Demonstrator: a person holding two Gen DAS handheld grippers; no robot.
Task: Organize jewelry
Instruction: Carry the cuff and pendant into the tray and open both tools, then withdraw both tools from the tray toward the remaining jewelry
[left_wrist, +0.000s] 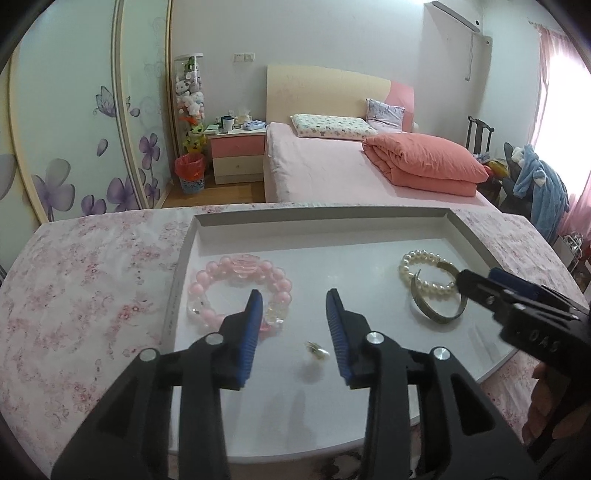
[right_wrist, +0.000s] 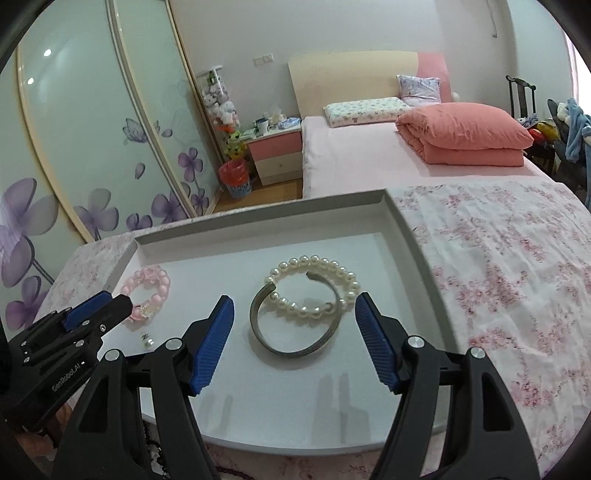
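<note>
Pearl bracelet (right_wrist: 317, 284) and metal bangle (right_wrist: 291, 332) overlapped at right of white tray (right_wrist: 406, 236); pink bead bracelet (left_wrist: 236, 291) at left, small pearl earring (left_wrist: 316, 352) between, nearer the front edge. Left tongs (left_wrist: 294, 299) parted above earring, empty; right tongs (right_wrist: 294, 306) wide apart, straddling bangle, gripping nothing. Tray lay on floral-clothed tabletop (right_wrist: 509, 258), bed (left_wrist: 332, 162) beyond.
</note>
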